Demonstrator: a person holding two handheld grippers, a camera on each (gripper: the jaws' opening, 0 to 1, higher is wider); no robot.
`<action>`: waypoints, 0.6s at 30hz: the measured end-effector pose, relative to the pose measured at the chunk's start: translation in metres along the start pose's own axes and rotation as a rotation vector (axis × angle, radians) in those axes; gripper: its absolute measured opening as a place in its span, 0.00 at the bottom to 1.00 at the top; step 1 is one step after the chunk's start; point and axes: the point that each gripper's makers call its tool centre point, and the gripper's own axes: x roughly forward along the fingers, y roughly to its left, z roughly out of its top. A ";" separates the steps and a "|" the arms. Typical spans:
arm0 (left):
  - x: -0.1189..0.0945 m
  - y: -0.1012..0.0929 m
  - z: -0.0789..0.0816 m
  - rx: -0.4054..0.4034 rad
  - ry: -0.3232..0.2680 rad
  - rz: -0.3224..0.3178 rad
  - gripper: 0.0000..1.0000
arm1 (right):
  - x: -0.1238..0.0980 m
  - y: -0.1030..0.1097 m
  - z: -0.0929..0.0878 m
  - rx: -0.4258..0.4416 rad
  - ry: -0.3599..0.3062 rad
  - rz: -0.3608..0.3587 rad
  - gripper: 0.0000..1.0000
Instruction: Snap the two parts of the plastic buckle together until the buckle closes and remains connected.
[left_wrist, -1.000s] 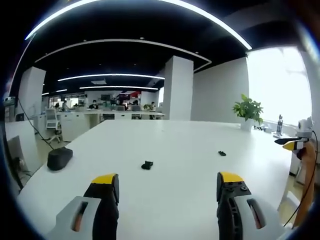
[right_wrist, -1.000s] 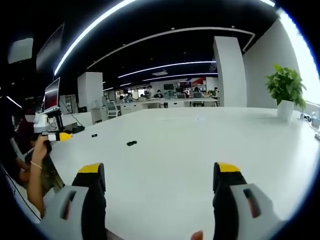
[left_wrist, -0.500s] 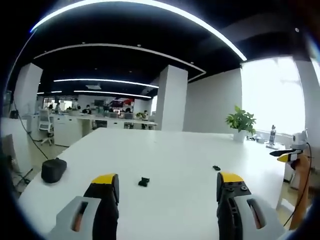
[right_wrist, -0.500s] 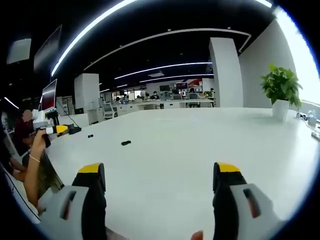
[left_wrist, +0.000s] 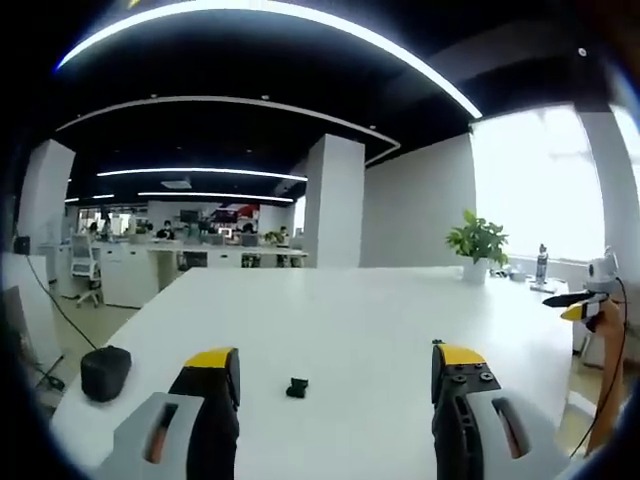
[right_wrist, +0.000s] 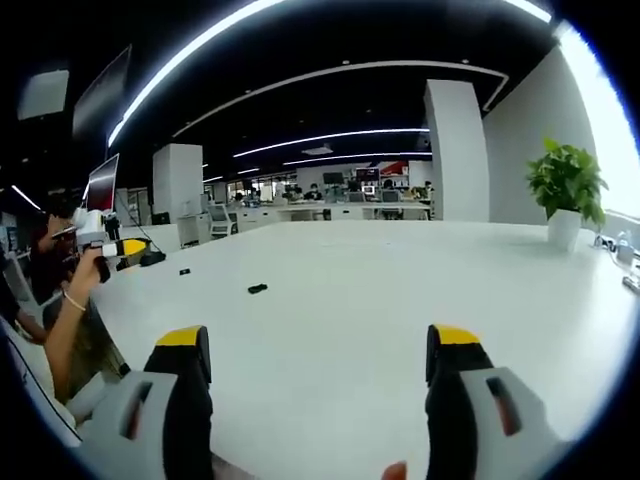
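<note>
The buckle, small and of black plastic, is seen as two separate parts lying well apart on the large white table (left_wrist: 350, 330). In the left gripper view one buckle part (left_wrist: 297, 387) rests on the table surface just ahead of and between the yellow-tipped jaws of the left gripper (left_wrist: 335, 375), which are spread wide and hold nothing. In the right gripper view two small dark pieces are seen far off on the table: the nearer buckle piece (right_wrist: 257, 289) and a smaller farther piece (right_wrist: 184, 271), both too small for their shape to be made out. The right gripper (right_wrist: 320, 350) is likewise held wide apart and empty, raised above the table. The other gripper, held in a hand (right_wrist: 88, 262), is seen at the left edge of the right gripper view. A potted green plant (right_wrist: 566, 190) stands at the far side, and a dark rounded object (left_wrist: 104, 372) lies near the table edge. The jaws are judged to be kept spread so that each part can be approached and taken; nothing has been gripped yet, so the task appears to be at its start.
</note>
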 end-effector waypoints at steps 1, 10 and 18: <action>0.001 0.000 -0.001 -0.002 0.005 -0.005 0.80 | 0.000 0.000 0.000 -0.001 -0.001 -0.001 0.90; 0.014 -0.002 -0.015 -0.022 0.055 -0.034 0.80 | 0.000 0.000 0.001 -0.005 0.002 0.001 0.90; 0.025 0.000 -0.018 0.010 0.112 -0.045 0.80 | 0.000 0.000 0.000 -0.004 0.009 0.000 0.90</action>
